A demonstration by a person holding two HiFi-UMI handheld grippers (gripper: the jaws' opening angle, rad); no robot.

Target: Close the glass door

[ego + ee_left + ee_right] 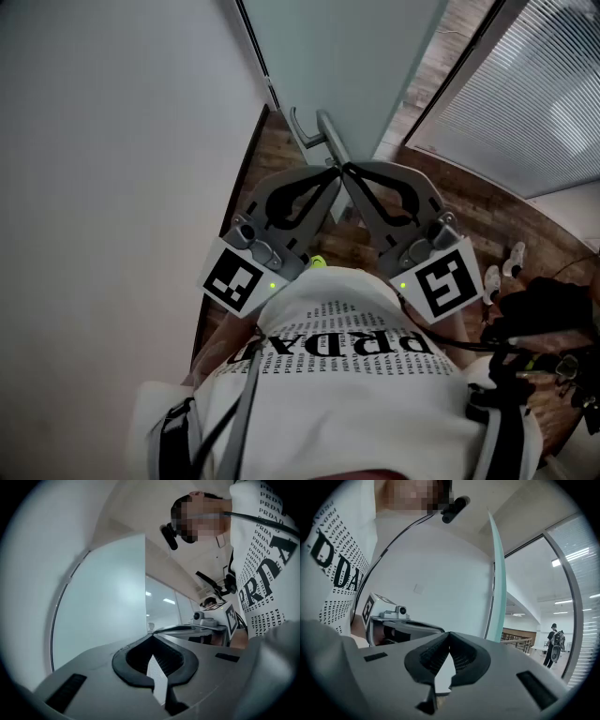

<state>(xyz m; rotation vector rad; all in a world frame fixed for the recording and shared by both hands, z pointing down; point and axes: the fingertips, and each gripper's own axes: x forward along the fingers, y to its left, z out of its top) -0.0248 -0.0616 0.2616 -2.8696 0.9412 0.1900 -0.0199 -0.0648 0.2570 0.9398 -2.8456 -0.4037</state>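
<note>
The frosted glass door (347, 56) stands ahead of me with a metal lever handle (311, 131) on its near edge. I hold both grippers in front of my chest with their tips side by side just below the handle, touching neither it nor the door. My left gripper (330, 174) is shut with nothing in it, and so is my right gripper (349, 172). In the left gripper view the shut jaws (151, 638) point along the door pane (103, 602). The right gripper view has the shut jaws (449, 633) below the door's thin edge (499, 573).
A white wall (112, 187) runs close on the left. A window with blinds (525, 103) is on the right above the wooden floor (478, 206), where shoes (502, 272) and dark gear (548, 323) lie. A person (555, 644) stands far beyond the doorway.
</note>
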